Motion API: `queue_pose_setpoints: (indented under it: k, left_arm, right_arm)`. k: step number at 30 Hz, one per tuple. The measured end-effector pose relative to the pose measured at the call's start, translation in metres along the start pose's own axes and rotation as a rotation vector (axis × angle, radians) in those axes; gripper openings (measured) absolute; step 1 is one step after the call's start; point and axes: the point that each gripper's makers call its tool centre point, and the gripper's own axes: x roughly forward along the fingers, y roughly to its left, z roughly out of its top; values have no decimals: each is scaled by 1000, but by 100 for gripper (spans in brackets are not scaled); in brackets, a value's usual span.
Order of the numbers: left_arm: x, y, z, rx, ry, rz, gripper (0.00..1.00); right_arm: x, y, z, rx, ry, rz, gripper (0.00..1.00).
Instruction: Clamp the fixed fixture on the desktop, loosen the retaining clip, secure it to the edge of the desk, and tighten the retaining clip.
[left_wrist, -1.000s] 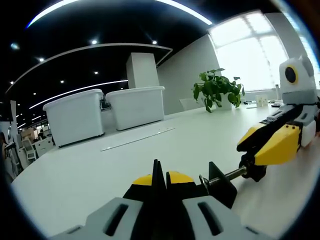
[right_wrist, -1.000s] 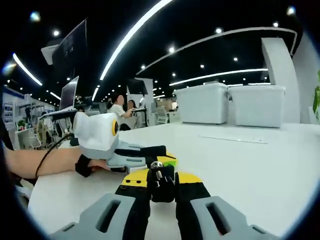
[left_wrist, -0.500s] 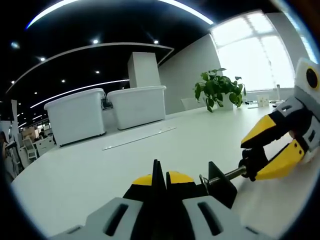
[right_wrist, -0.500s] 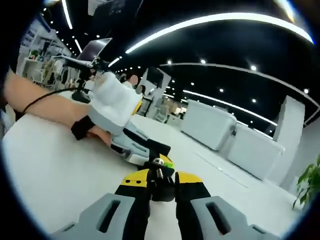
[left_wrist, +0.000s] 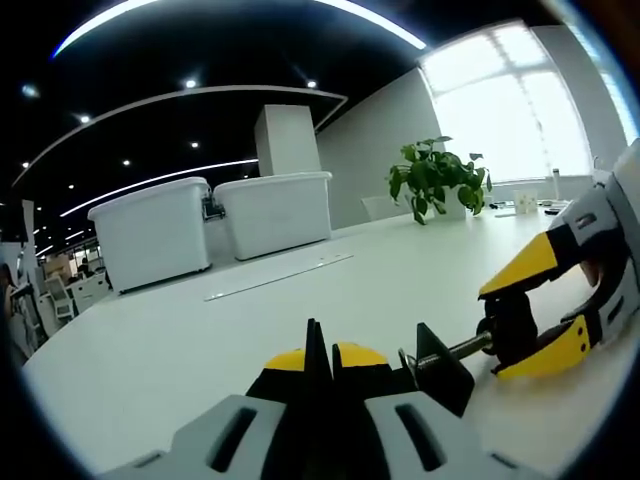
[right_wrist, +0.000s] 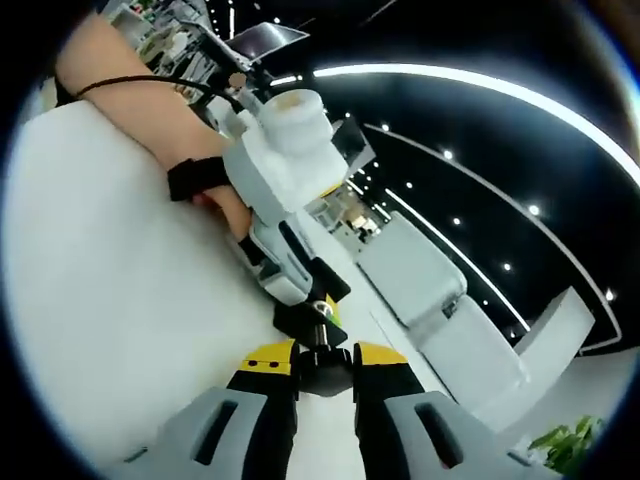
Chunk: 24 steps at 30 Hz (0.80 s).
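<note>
The main risk here is a slip at the screw: the right gripper (left_wrist: 535, 315) pinches the black knob (right_wrist: 318, 357) at the end of the fixture's threaded screw (left_wrist: 455, 350) with only the yellow tips of its jaws, and that view is rolled hard over, so I judge a turn of the wrist to be in hand; if the pinch is light the knob could spin free in the tips, or the tips could ride off its end. A second risk is that the twist carries through to the black clamp fixture (left_wrist: 440, 365) itself, which the left gripper (left_wrist: 322, 362) holds with its jaws pressed together on a thin part of it, and a narrow bite like that may let the body swivel on the white desk (left_wrist: 180, 340). The fixture sits low over the desk surface, touching the left gripper's tips and just to their right in the left gripper view, with the screw running out from it to the right gripper. No desk edge is visible close by, so how far it must travel to be secured cannot be told.
</note>
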Motion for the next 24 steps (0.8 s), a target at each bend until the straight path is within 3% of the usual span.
queue_pose_setpoints:
  k: [4,5,7,9,13,15,18,20,24]
  left_arm:
    - [1,1,0,0,0,0,7]
    - [1,1,1,0,0,-1,7]
    - [0,-1,1,-2,1,-7,8]
    - [0,-1,1,-1,1,-8,8]
    - [1,0,1,-1,1,-8,8]
    - [1,0,1,-1,1,-8,8]
    - [1,-1,2,-1,1,-10,8]
    - [1,0,2,-1,1,-10,8]
    - [2,0,2,-1,1,-11,8]
  right_arm:
    - [0,0,0,3,-1,1,20]
    - [-1,2,2,79,-7,34,21]
    - [-3,-6,4,335,-33,38,21]
    - [2,-20,-1,528,-59,32,21]
    - [2,-29,-16,848,-50,21,23]
    - [1,-35,-28,967,-23,9,24]
    - [-1,-35,-32,1173,-22,40,25]
    - [-3,-26,-36,1239,11,74,25]
    - [-4,-22,-33,1274,7,85,24]
